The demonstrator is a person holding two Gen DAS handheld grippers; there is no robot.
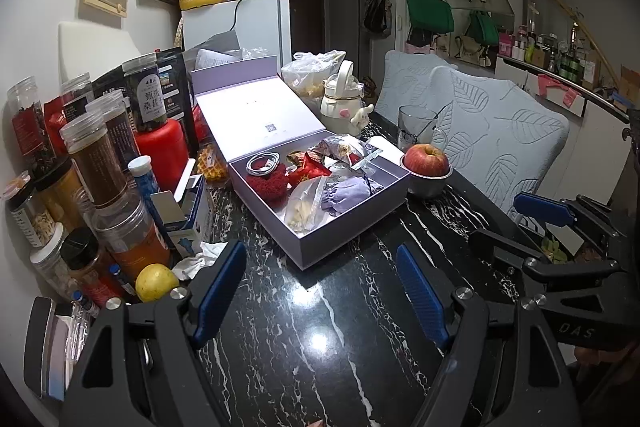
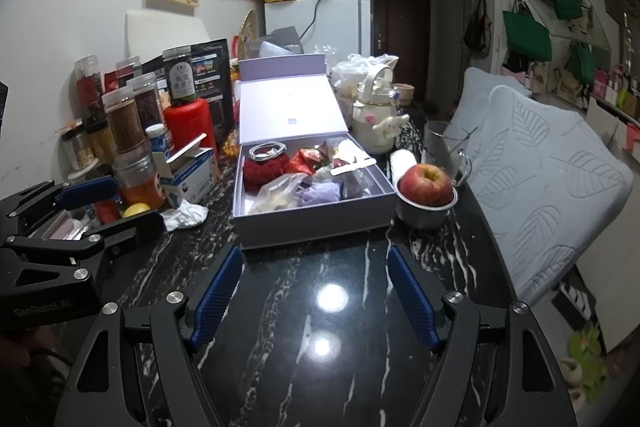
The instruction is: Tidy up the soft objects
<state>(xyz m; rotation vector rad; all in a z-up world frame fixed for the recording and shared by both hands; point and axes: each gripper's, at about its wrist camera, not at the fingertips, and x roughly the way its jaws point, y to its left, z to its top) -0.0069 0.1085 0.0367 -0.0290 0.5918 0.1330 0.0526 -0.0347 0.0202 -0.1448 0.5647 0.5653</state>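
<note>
An open lavender box [image 1: 352, 227] [image 2: 312, 223] lies on the black marble table [image 1: 320, 327] [image 2: 320, 327]. Inside it are a red knitted piece [image 1: 268, 179] [image 2: 264, 171] with a coiled white cable on top, a soft purple pouch [image 1: 348, 195] [image 2: 320, 193], a zip bag [image 1: 304, 207] and foil packets. A crumpled white cloth [image 1: 198, 259] [image 2: 186, 217] lies left of the box. My left gripper [image 1: 320, 251] [image 2: 136, 201] hovers open short of the box, nothing between its fingers. My right gripper [image 2: 315, 253] [image 1: 496, 219] is open and empty too, beside it on the right.
Jars and bottles [image 1: 100, 163] [image 2: 128, 123] crowd the left side, with a yellow fruit [image 1: 156, 281] and a small carton [image 2: 192, 175]. An apple in a metal bowl [image 1: 426, 163] [image 2: 426, 187], a glass mug [image 2: 444, 147] and a cream bottle [image 2: 374, 119] stand right of the box. Padded chairs [image 2: 540, 179] flank the table.
</note>
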